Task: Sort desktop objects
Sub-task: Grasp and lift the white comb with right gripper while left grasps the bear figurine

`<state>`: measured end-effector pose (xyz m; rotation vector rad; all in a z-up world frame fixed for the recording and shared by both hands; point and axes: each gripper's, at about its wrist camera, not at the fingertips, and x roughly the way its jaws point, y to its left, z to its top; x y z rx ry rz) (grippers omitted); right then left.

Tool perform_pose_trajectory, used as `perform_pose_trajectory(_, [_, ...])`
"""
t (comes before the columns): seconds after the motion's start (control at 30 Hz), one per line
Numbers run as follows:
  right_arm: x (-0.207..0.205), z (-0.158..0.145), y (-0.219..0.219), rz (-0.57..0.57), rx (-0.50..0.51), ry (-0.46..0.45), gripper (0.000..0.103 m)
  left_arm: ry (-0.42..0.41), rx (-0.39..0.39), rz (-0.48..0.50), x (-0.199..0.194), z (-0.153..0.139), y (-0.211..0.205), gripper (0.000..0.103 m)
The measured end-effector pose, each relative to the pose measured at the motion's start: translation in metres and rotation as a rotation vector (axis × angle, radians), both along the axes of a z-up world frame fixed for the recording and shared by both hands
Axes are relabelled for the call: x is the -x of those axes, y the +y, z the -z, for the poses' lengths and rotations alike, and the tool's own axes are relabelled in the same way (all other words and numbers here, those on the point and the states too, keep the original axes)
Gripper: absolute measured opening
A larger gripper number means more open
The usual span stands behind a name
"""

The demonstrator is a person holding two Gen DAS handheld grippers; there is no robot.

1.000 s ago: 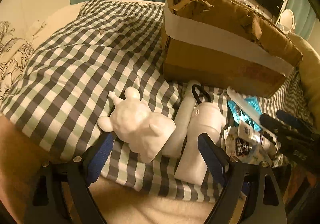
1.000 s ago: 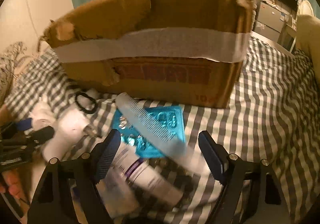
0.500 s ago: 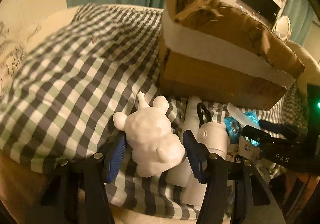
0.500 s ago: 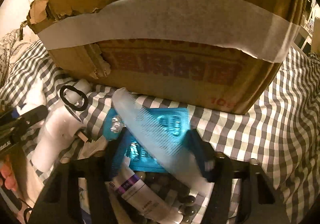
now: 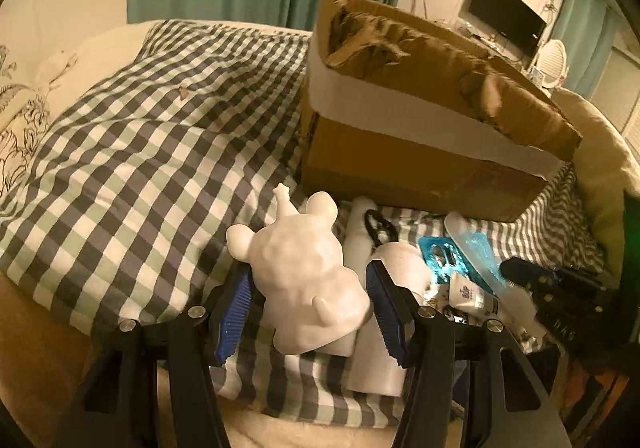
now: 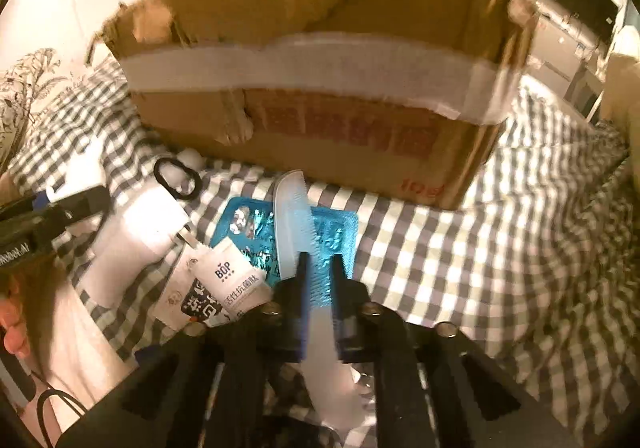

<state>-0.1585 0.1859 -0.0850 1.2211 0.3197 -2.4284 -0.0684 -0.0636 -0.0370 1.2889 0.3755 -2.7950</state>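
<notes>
- right hand-held gripper (image 6: 318, 280) has just clamped fully down on the pale blue comb (image 6: 294, 224), whose toothed end sticks out past the pads; a second ago the jaws stood wide over it as it lay across the blister pack (image 6: 336, 236).
- left hand-held gripper (image 5: 310, 304) narrowed to about half open and then held; its blue pads now flank the white bear figurine (image 5: 304, 276) closely, apparently pressing on its sides, where a second ago they stood well clear of it.
- both pieces look ready to lift, probably toward the cardboard box (image 6: 320, 88) just behind.
- the figurine lies on the checked bedspread (image 5: 132, 136), touching a white bottle (image 5: 384, 288) that could get dragged along.
- a tube (image 6: 230, 282) and sachets crowd beside the comb; the box's torn front rim stands between both grips and its inside.
</notes>
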Motion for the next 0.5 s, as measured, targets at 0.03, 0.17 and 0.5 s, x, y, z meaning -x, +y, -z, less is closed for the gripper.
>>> perform_pose_trajectory(0.03, [-0.004,-0.003,0.002,0.002,0.007,-0.004,0.003,0.004,0.002,0.006,-0.002,-0.001,0.002,0.058])
perform_pose_trajectory(0.17, [-0.015,-0.001,0.013,0.024,0.023,-0.03,0.003,-0.001,0.005,0.022,-0.004,-0.002,0.006,0.058])
perform_pose_trajectory(0.5, [-0.001,0.006,0.004,0.023,0.044,-0.064,0.063,-0.026,0.011,0.043,-0.004,0.004,0.01,0.058])
